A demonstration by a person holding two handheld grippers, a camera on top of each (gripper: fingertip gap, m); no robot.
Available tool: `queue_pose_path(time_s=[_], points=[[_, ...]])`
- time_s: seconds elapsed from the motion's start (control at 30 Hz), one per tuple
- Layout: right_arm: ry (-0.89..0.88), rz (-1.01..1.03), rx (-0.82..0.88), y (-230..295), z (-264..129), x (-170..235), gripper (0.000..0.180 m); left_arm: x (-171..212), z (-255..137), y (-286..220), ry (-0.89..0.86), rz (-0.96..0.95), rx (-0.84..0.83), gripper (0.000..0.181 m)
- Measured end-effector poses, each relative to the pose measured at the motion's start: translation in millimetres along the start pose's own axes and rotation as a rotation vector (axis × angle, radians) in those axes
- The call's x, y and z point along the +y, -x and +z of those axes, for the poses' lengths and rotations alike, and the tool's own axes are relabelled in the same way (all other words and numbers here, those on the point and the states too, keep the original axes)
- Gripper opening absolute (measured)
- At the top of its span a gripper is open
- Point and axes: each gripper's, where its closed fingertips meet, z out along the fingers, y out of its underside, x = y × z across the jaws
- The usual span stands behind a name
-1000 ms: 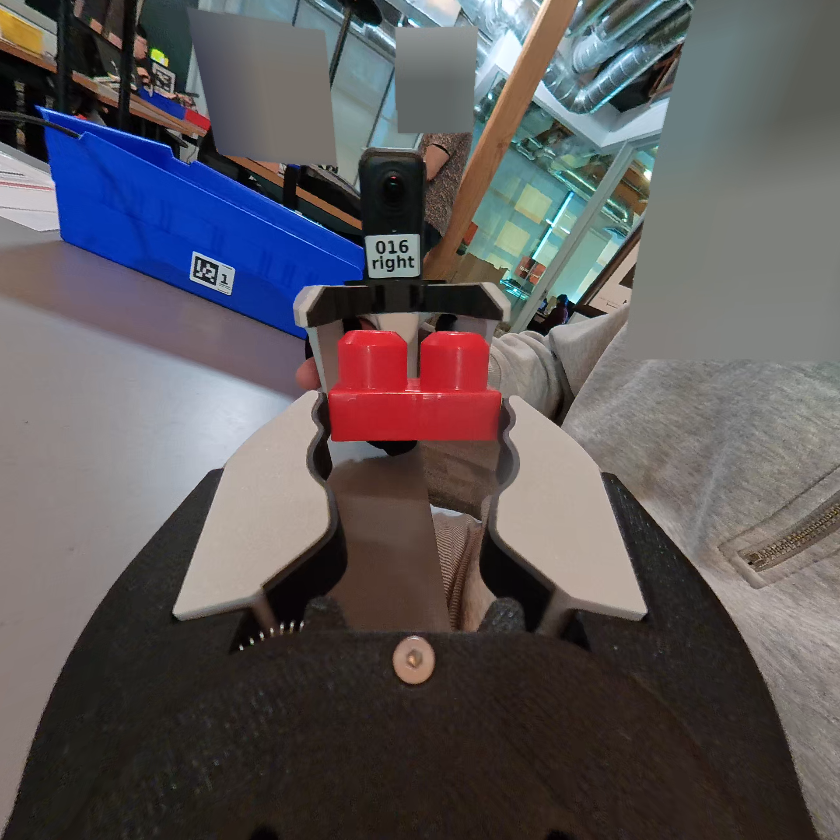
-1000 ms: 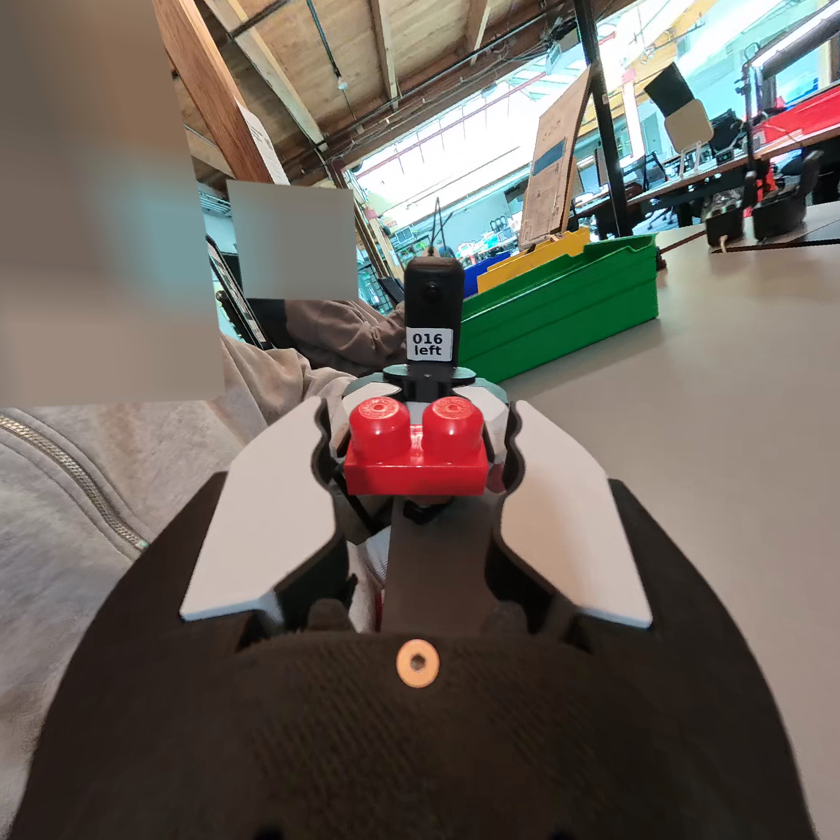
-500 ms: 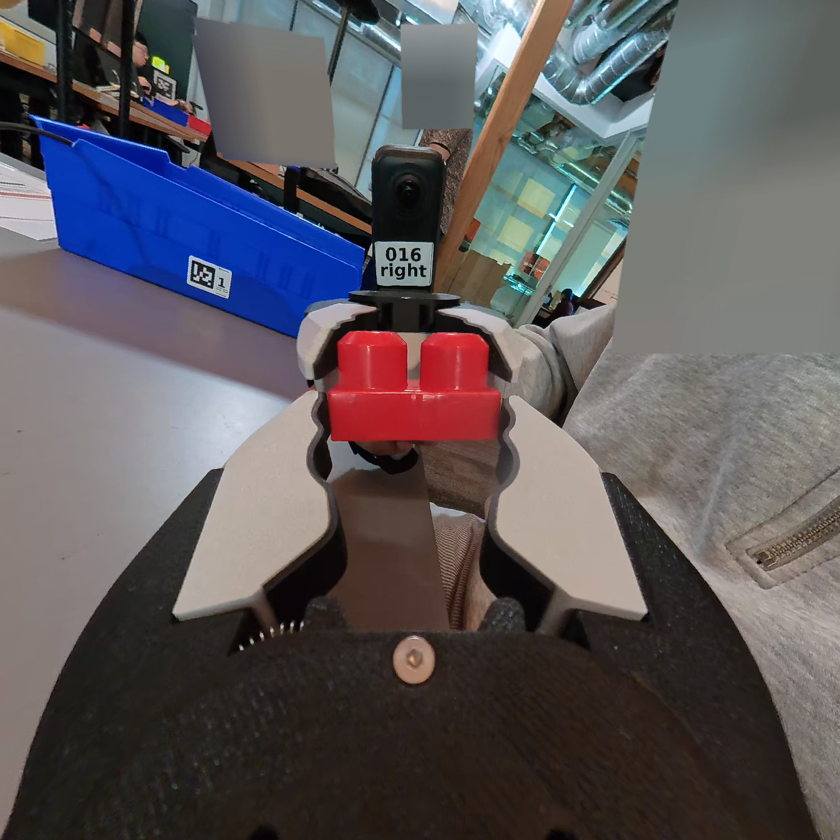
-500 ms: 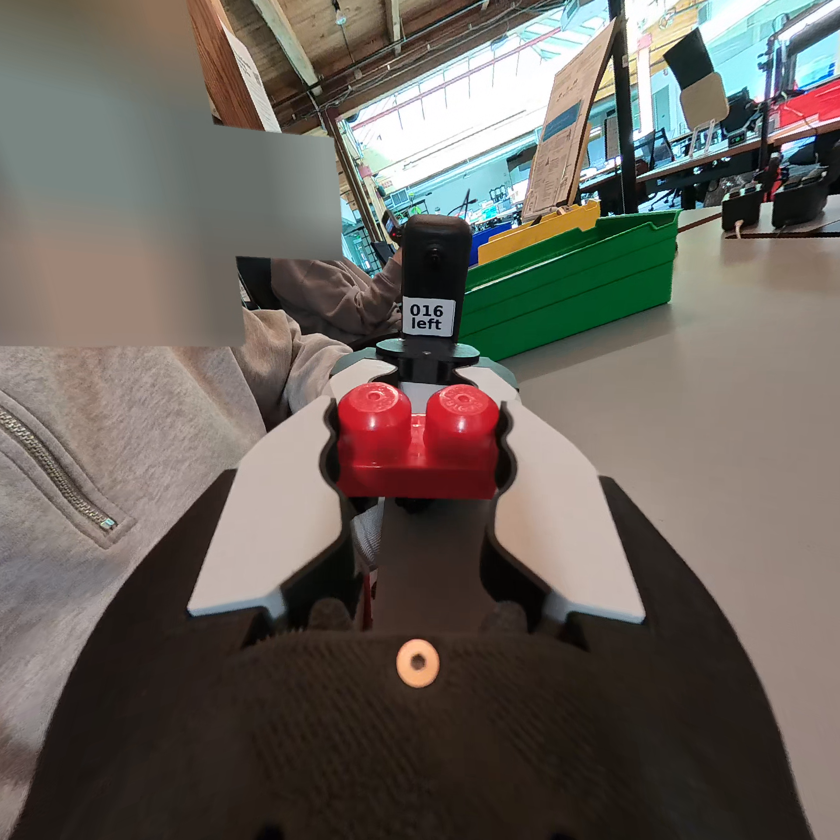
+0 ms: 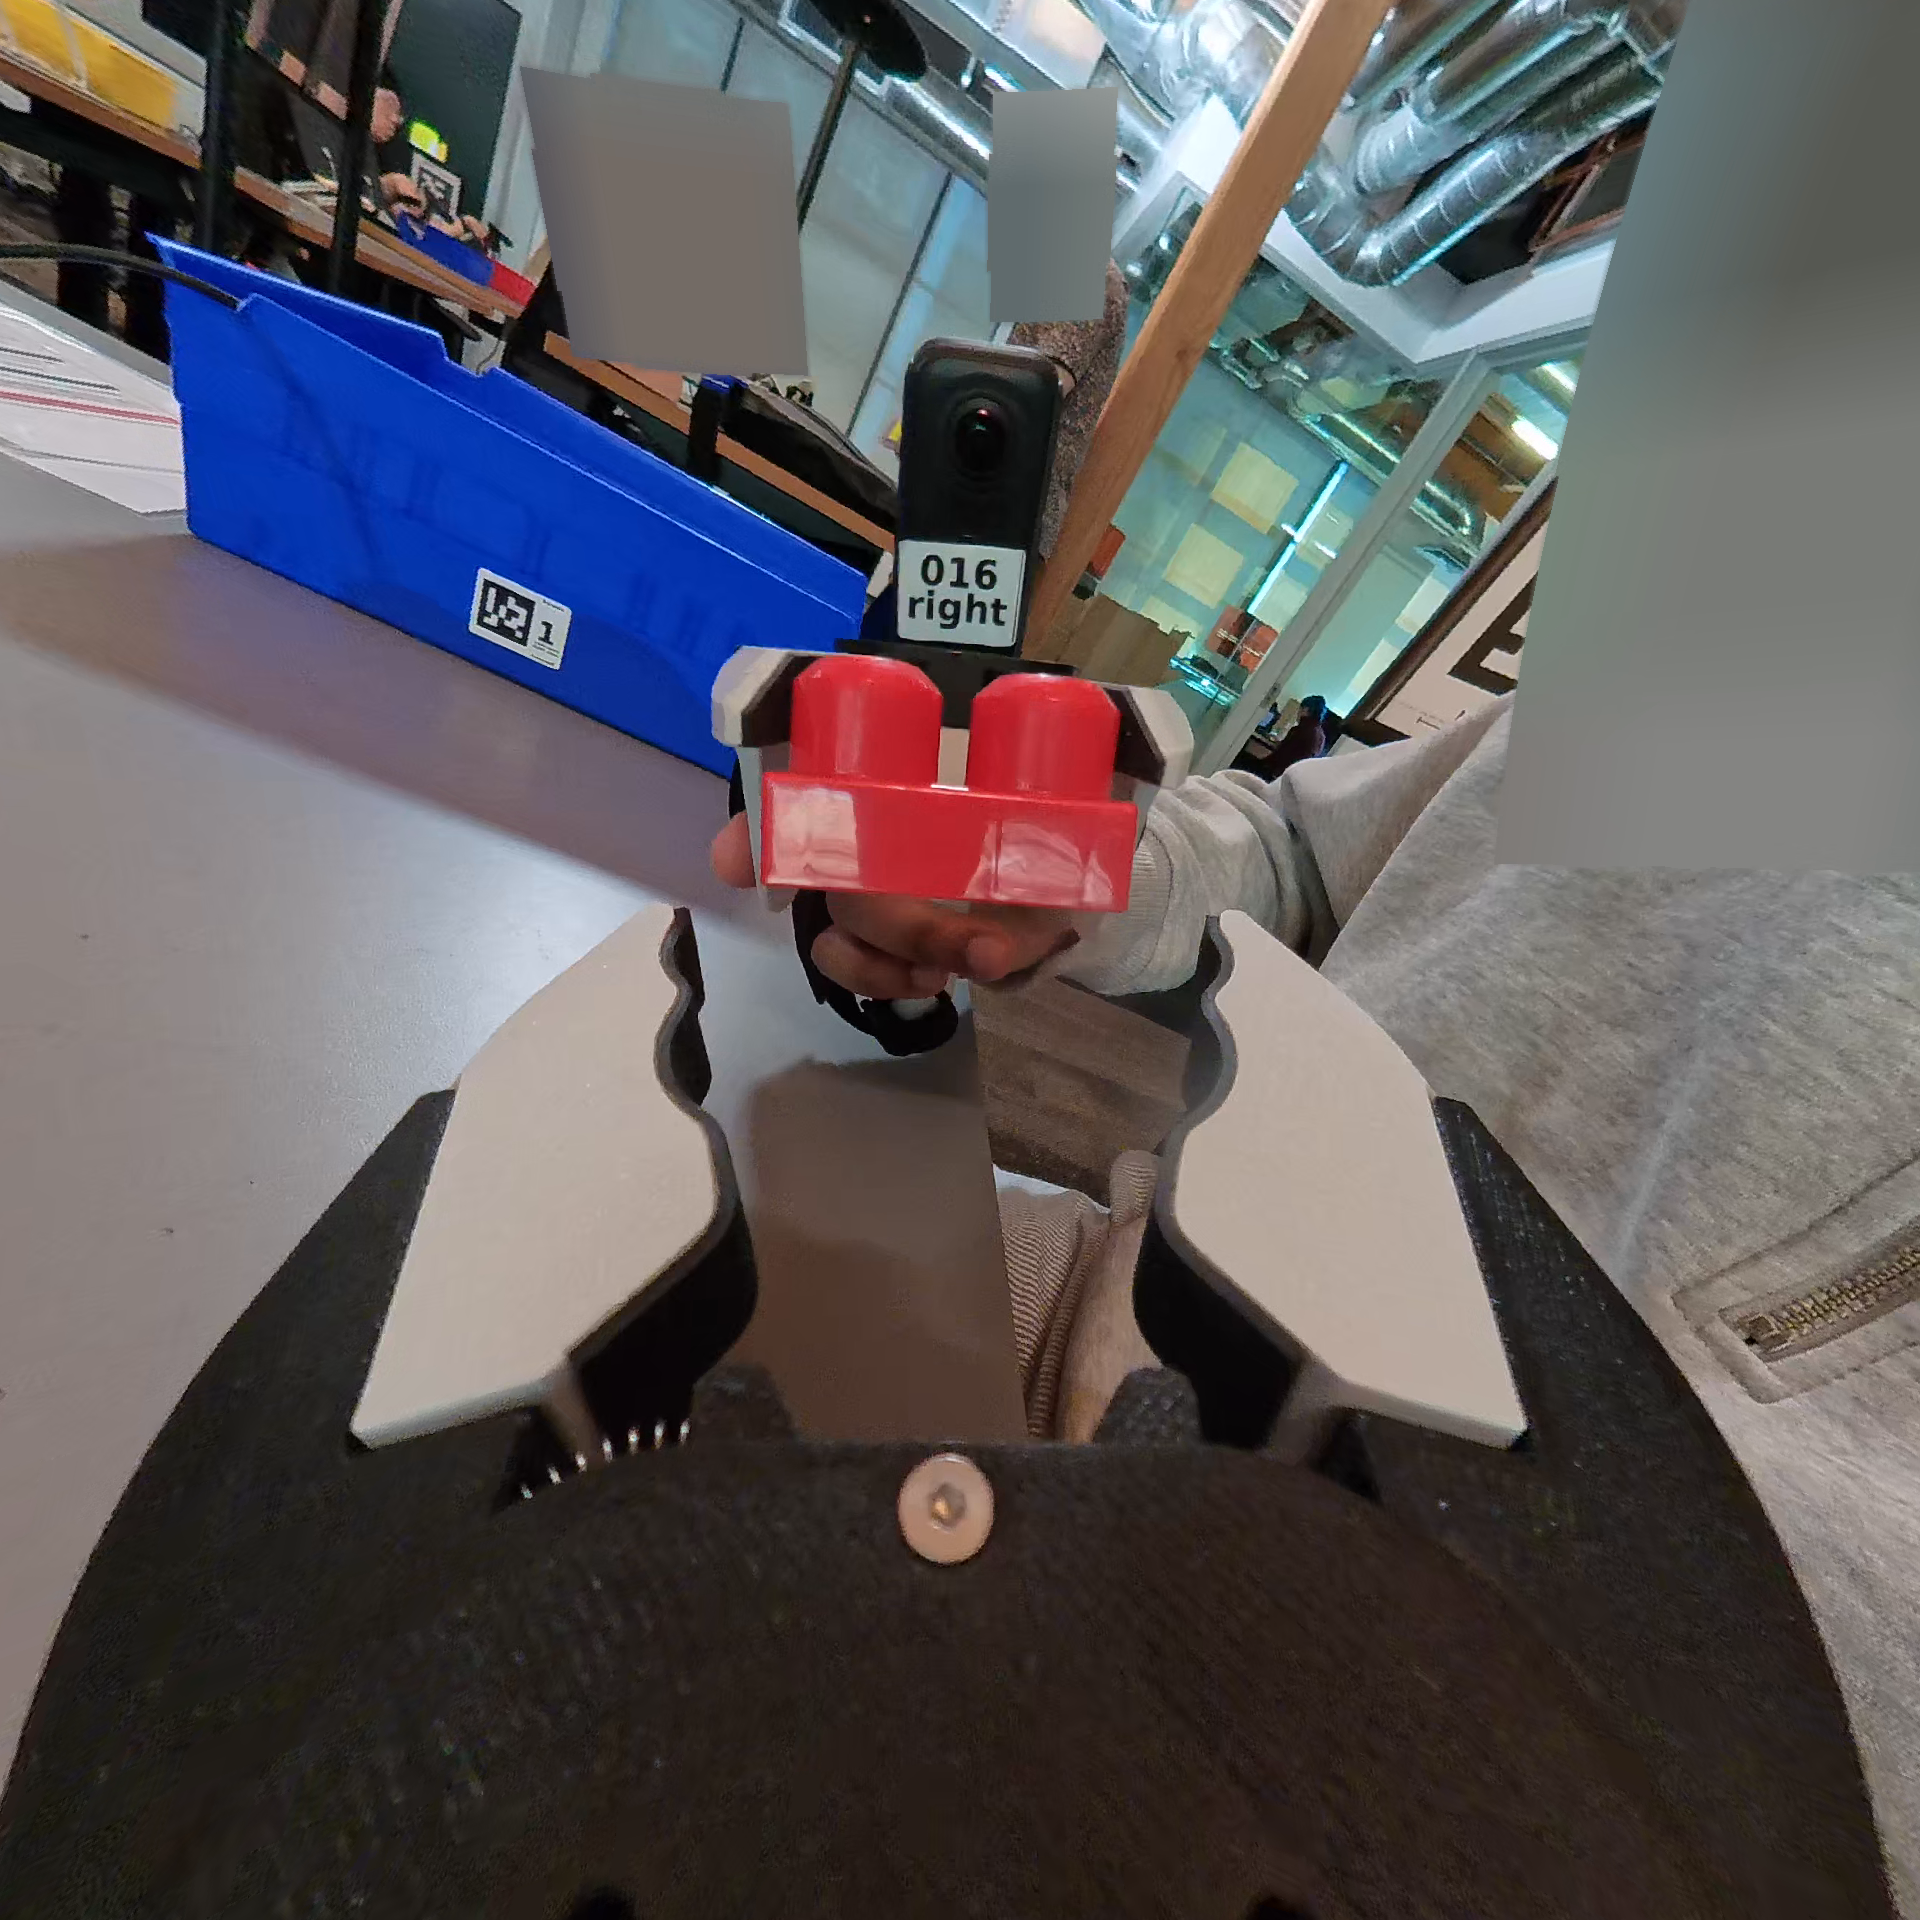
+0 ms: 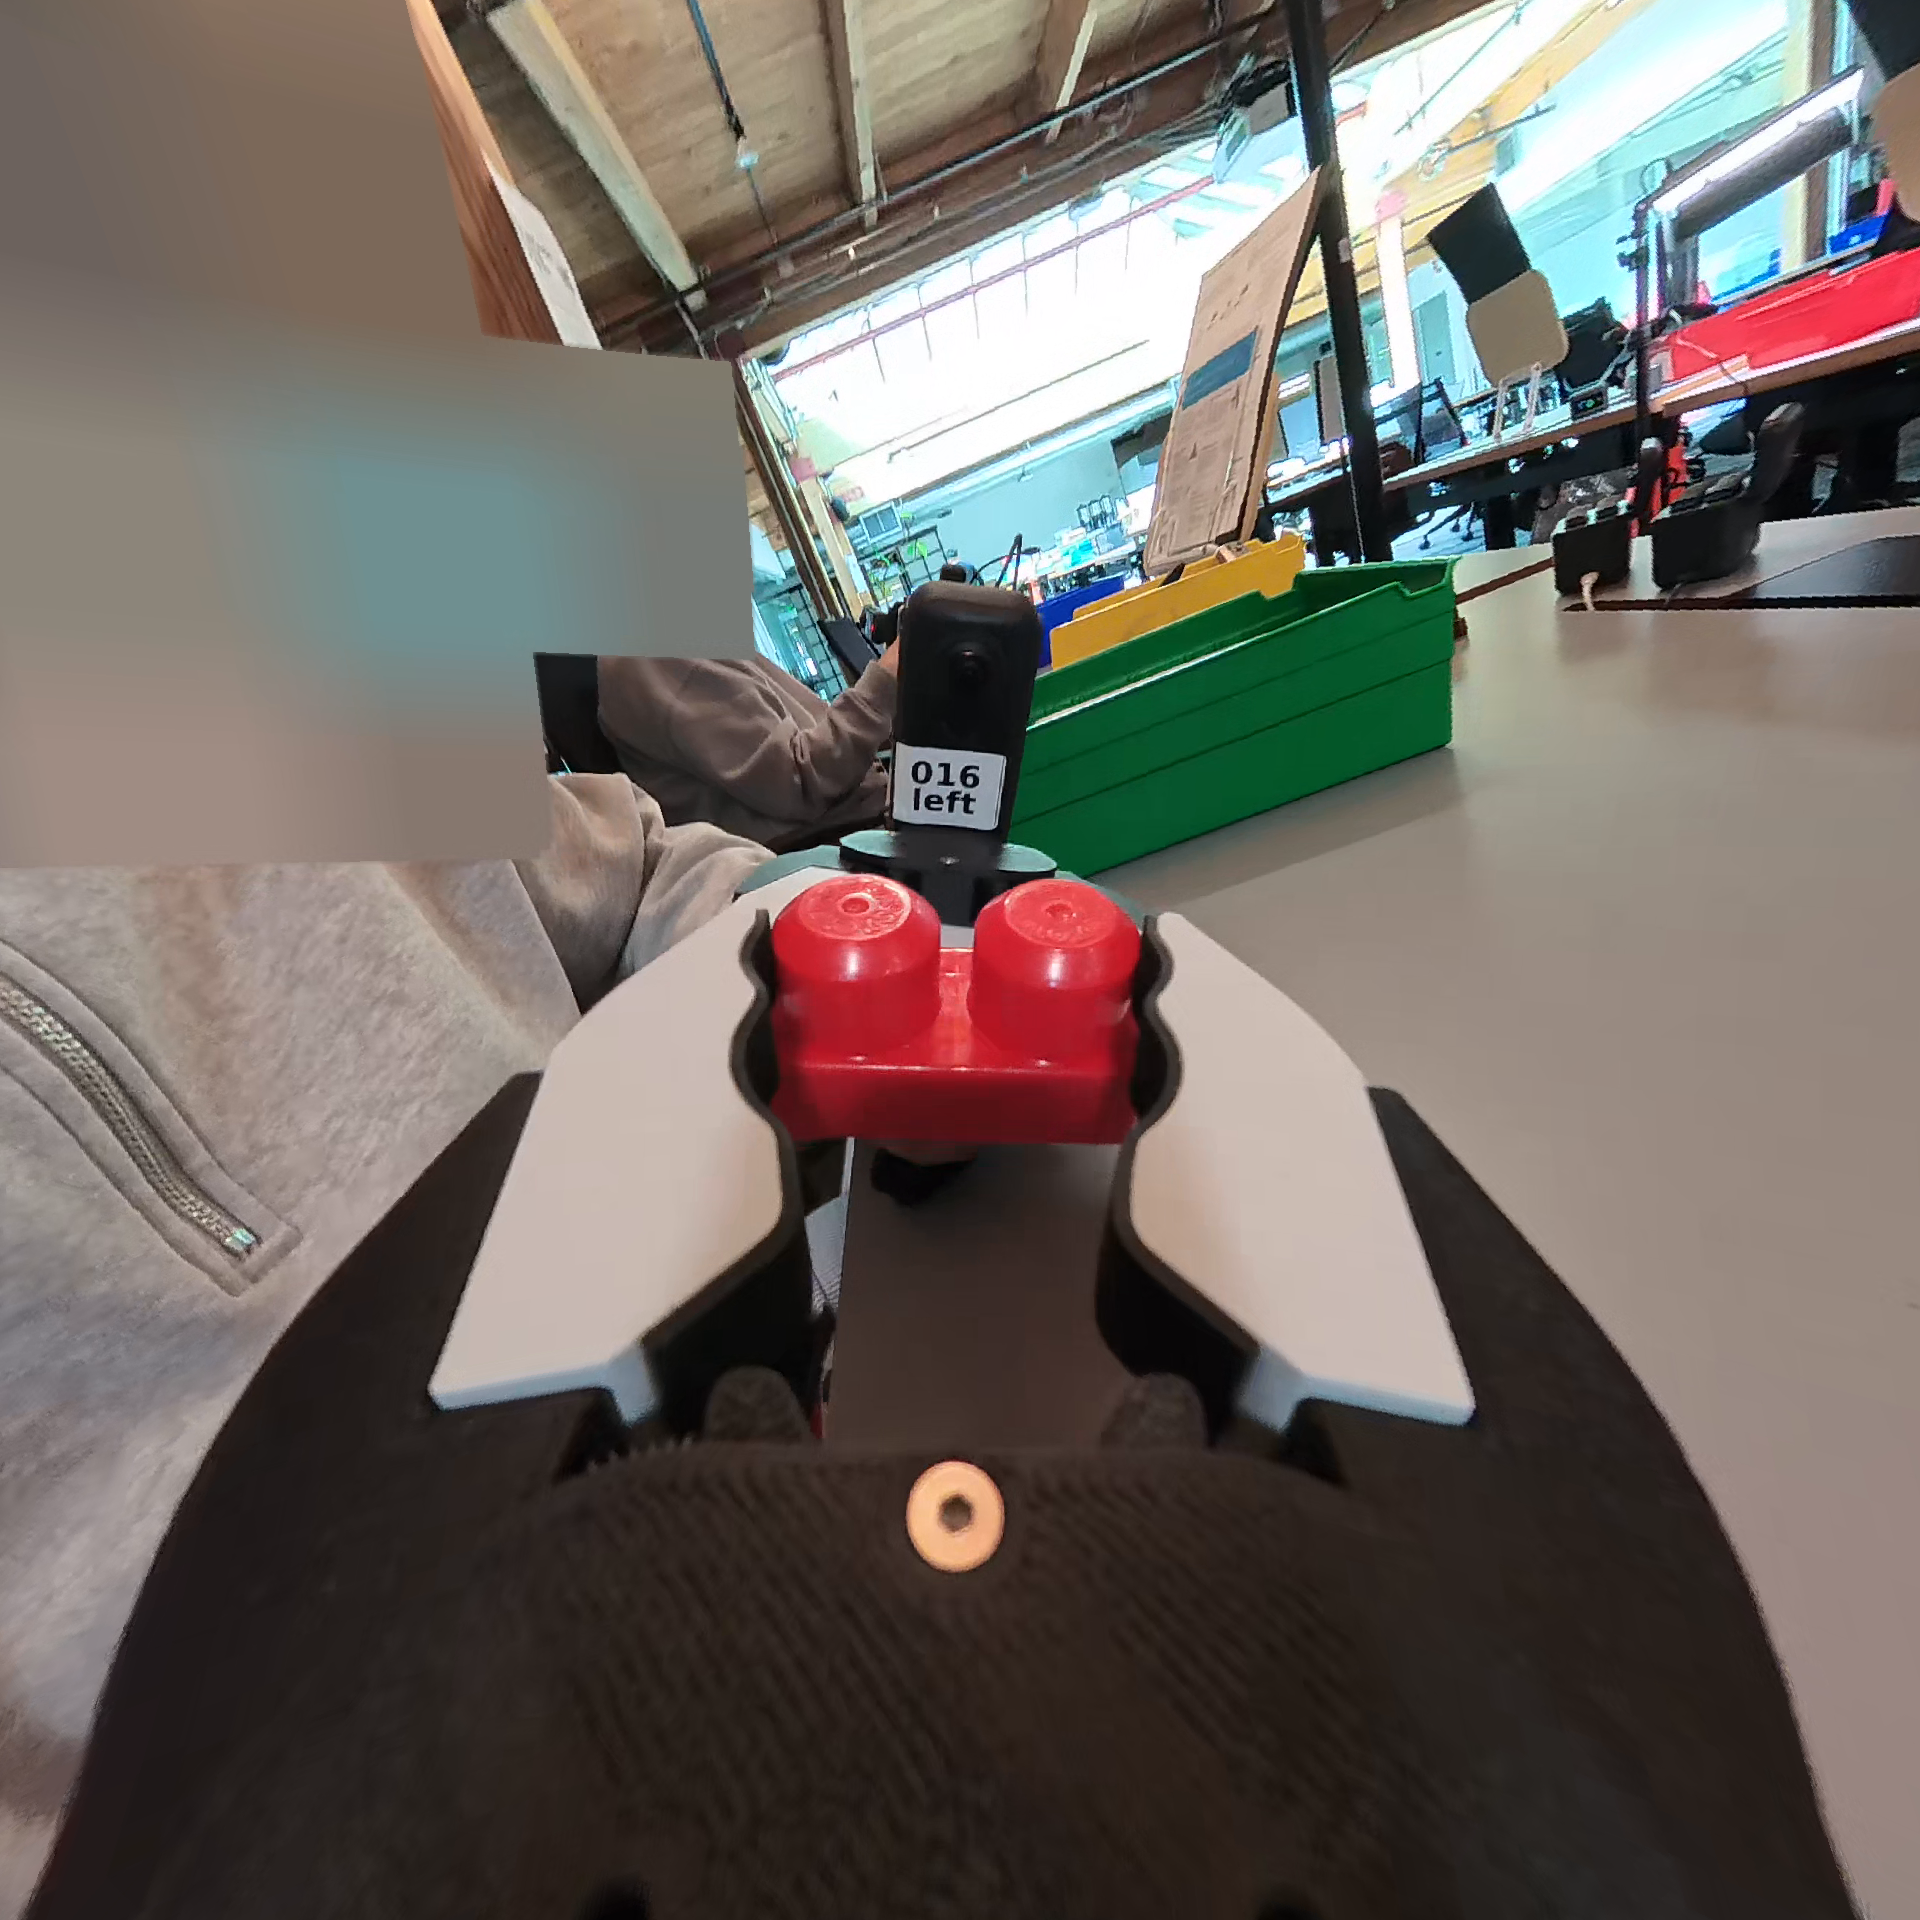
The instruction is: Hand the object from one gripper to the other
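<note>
Right gripper (image 6: 951, 1023) fingers clamp the red brick (image 6: 951, 1023); left gripper (image 5: 945, 997) fingers spread, apparently clear of it.

left gripper (image 5: 945, 977): fingers spread wide, nothing between them | right gripper (image 6: 951, 1029): fingers closed on red block (image 6: 951, 1029), facing the left gripper, held off the table

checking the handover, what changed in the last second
The left gripper let go of the red block: its fingers spread and the block now sits beyond them. The right gripper closed on the block. Blue bin and green bin unmoved.
</note>
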Motion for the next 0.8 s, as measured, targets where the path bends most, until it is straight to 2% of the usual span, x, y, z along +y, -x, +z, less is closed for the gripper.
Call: queue_pose_path(time_s=[0.13, 0.4, 0.47, 0.53, 0.6, 0.8], points=[[-0.001, -0.004, 0.0, 0.4, -0.5, 0.1, 0.067, -0.4, -0.1, 0.7, -0.002, -0.01, 0.002, 0.088], [-0.024, -0.09, -0.053, 12.7, -2.5, -6.1, 0.067, 6.0, 1.4, -4.9, 0.021, -0.163, 0.103, 0.079], [-0.044, -0.105, -0.077, 16.2, -4.1, -9.6, 0.067, 8.1, 1.2, -11.5, 0.032, -0.206, 0.168, 0.07], [-0.072, -0.132, -0.103, 20.8, -5.3, -12.7, 0.067, 9.6, 0.4, -25.1, 0.046, -0.339, 0.304, 0.06], [-0.094, -0.187, -0.114, 25.3, -5.3, -14.0, 0.067, 5.9, -0.5, -38.2, 0.023, -0.473, 0.431, 0.058], [-0.085, -0.376, -0.124, 38.8, 0.7, -9.4, 0.068, -6.4, -0.6, -59.5, -0.061, -0.589, 0.597, 0.057]])
